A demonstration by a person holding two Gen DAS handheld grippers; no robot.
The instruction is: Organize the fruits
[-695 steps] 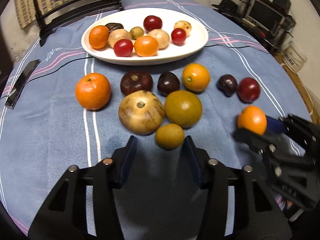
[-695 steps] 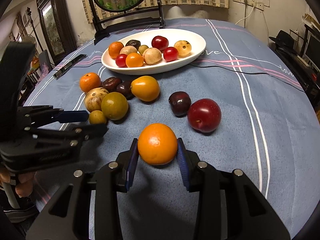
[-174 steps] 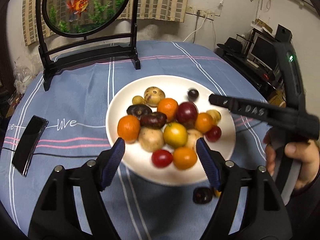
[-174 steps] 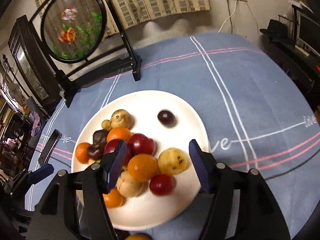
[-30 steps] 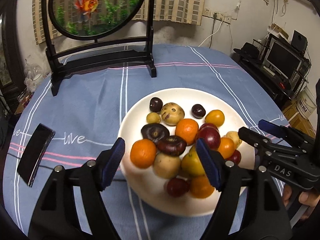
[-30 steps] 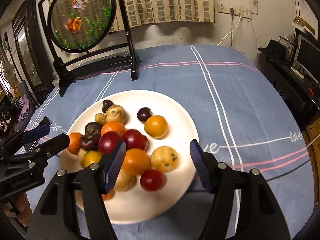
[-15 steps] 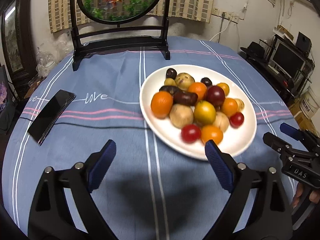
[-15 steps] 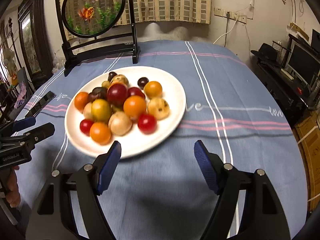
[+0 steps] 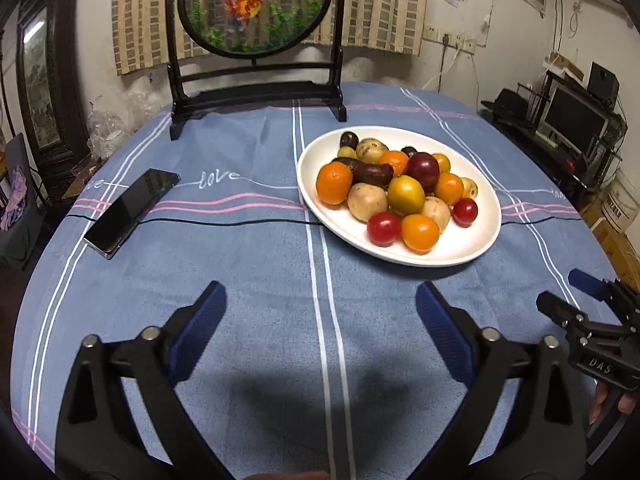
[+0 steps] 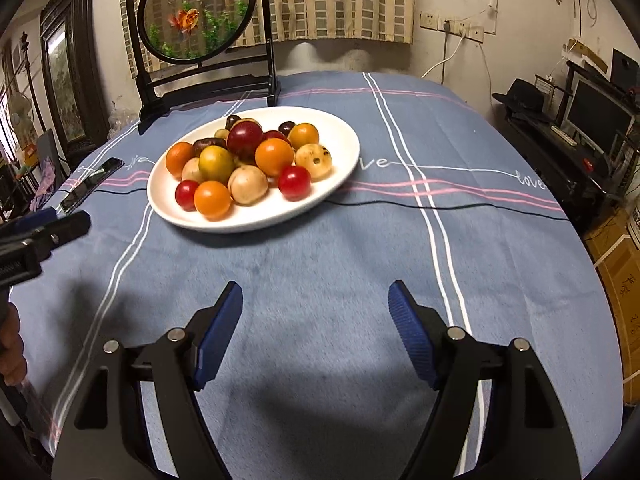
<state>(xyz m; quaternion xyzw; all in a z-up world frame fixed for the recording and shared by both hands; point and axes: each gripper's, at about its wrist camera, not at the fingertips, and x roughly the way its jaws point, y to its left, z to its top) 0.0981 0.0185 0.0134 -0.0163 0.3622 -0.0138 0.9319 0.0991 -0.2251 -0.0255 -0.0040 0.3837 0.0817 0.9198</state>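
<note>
Now you are holding both the left gripper [image 9: 320, 322] and right gripper [image 10: 316, 312] spread wide and empty, with the fruits [image 9: 400, 188] all lying piled on the white plate [image 9: 472, 248] ahead, forward-right of your left tool, forward-left of your right.

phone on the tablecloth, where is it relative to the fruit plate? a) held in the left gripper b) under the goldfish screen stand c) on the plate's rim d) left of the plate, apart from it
d: the phone lies flat on the cloth, left of the white plate, bare cloth between them.

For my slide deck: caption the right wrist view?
Open right gripper faces white plate piled with fruits.
</note>
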